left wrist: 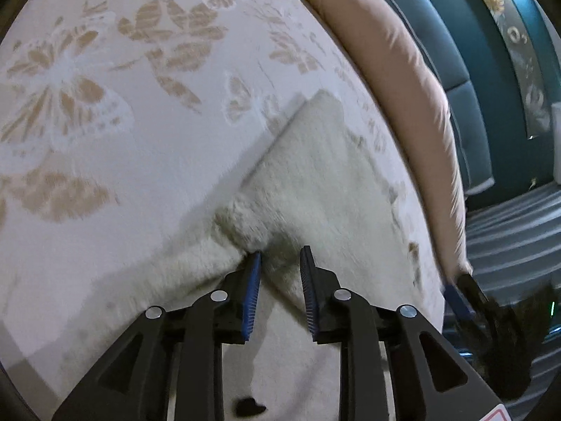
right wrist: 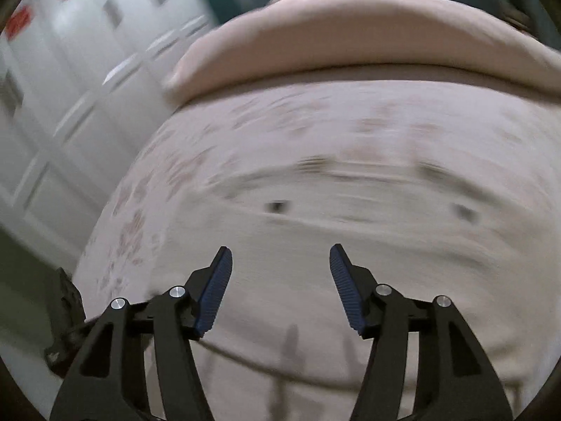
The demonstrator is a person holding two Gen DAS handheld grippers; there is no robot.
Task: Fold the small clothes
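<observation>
A fluffy cream garment (left wrist: 315, 182) lies on the bed, one edge folded over in a straight diagonal line. My left gripper (left wrist: 281, 251) is at its near side with the blue pads close together, and a bunched ridge of the fleece is pinched at the tips. The right gripper (left wrist: 463, 298) shows blurred past the bed's right edge in the left wrist view. In its own blurred view the right gripper (right wrist: 281, 247) stands wide open over the cream garment (right wrist: 350, 266) with nothing between its fingers. Two small dark marks (right wrist: 277, 207) sit on the cloth ahead.
The bedspread (left wrist: 122, 87) is white with tan leaves and butterflies. A pinkish-beige pillow or rolled quilt (left wrist: 403, 80) runs along its far side. Beyond it are a teal padded headboard (left wrist: 455, 52) and striped floor (left wrist: 508, 231). White cupboard doors (right wrist: 70, 87) stand to the left.
</observation>
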